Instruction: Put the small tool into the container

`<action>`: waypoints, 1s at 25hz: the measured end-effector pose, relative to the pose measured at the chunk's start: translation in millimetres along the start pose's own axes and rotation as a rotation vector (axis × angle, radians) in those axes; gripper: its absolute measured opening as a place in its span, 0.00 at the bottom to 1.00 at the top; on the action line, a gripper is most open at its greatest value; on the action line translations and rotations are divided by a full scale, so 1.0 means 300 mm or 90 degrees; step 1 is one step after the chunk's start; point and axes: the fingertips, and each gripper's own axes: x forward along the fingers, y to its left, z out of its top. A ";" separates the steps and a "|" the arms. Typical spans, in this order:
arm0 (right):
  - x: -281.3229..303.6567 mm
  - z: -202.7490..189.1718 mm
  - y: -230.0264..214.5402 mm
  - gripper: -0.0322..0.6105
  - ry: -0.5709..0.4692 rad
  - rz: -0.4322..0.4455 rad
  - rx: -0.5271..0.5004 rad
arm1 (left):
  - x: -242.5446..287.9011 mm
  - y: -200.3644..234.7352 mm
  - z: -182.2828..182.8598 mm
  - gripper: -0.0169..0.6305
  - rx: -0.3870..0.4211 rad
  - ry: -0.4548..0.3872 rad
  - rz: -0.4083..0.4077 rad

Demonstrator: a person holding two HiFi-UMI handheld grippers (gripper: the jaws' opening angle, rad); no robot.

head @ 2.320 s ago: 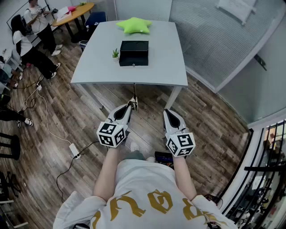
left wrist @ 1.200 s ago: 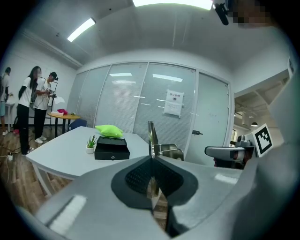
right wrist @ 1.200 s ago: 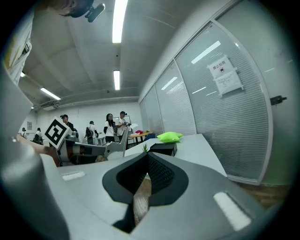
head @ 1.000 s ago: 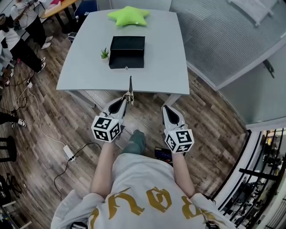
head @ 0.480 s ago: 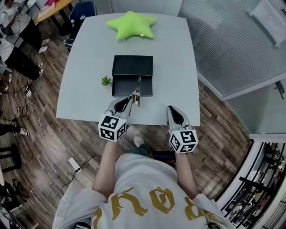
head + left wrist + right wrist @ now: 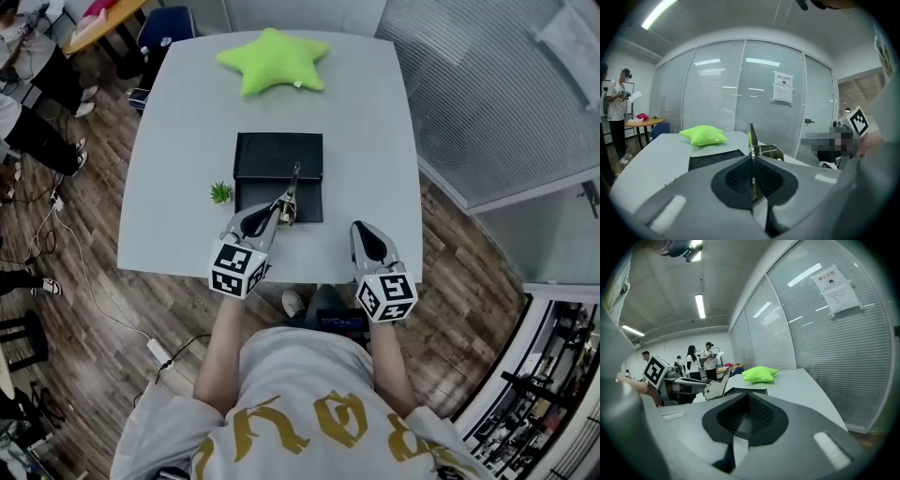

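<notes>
Jaws of the left gripper (image 6: 278,208) are pinched tight on the small metal tool (image 6: 292,185), and that's the pairing we watch. In the left gripper view the pads meet on the tool's flat body (image 6: 766,151), and a thin blade-like end stands up past them.

Now the relation that matters. From the head view, the tool's long axis runs straight away from us, leaning a touch to the right. It overlaps the near right part of the black container (image 6: 258,155). So the container lies directly ahead of and below the left gripper, not off to a side. We read the tool as raised above it: the left gripper view shows the container (image 6: 717,159) lower down and further along the grey table (image 6: 178,112). How high, we can't tell.

The right gripper (image 6: 361,228) hangs near the table's front edge, to the right of the container. Its jaws are closed together with nothing between them, as the right gripper view confirms (image 6: 749,397). The left one is clearly nearer.

A small potted plant (image 6: 220,193) sits just beside the container's left edge, and a green star cushion (image 6: 274,59) lies well beyond. To our eye, the next move is a short lowering and a release.
</notes>
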 end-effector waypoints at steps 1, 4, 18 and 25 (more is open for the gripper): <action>0.013 -0.003 0.000 0.09 0.001 0.005 -0.002 | 0.004 0.003 0.000 0.04 0.002 -0.001 0.001; 0.068 0.001 -0.006 0.09 0.010 0.025 -0.010 | 0.031 0.024 0.009 0.04 0.007 0.001 0.008; 0.288 -0.042 -0.063 0.09 0.072 0.063 0.000 | 0.158 0.153 -0.049 0.04 0.156 0.097 0.015; 0.329 -0.082 -0.042 0.09 0.095 0.075 0.006 | 0.157 0.160 -0.108 0.04 0.179 0.133 -0.002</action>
